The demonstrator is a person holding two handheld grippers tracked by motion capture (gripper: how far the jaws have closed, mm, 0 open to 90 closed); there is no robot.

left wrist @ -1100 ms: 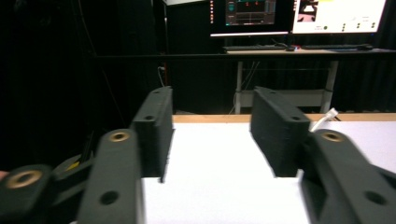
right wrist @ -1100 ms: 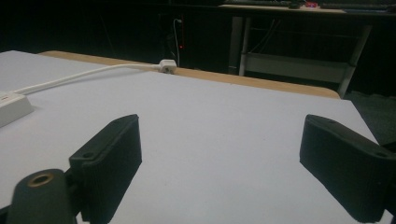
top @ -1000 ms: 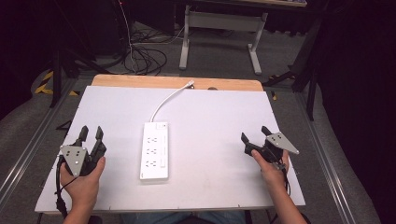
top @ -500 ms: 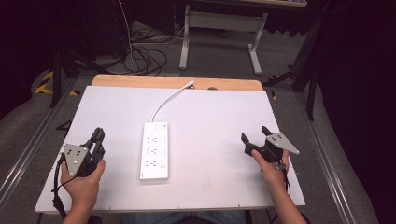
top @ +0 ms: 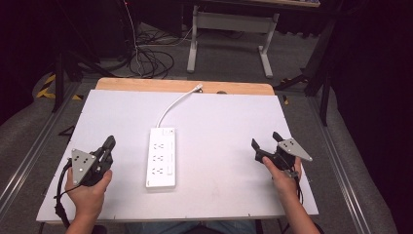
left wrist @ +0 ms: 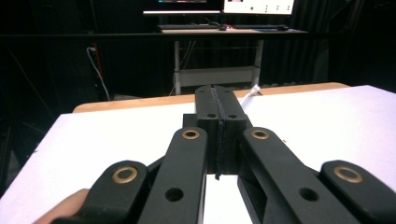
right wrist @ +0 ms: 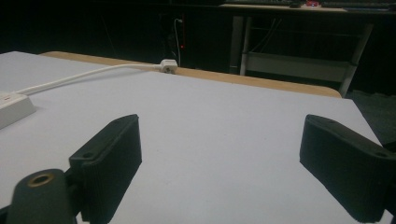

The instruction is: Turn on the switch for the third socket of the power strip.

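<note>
On the white table [top: 234,126], we hold two grippers.
Left gripper [top: 110,144] pressed together; right gripper [top: 265,141] spread (power strip [top: 161,157] between them, untouched).

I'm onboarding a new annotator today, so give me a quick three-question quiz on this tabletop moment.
1. True or false: the left gripper has its jaws pressed together with nothing between them.
2. Multiple choice: the white power strip lies (A) in the right gripper, (B) flat on the white table between the two grippers, (C) on the floor.
3. Fill in: the power strip's white cable runs toward the table's ____ edge, away from the person.

Key: 1 true; 2 B; 3 far.
</note>
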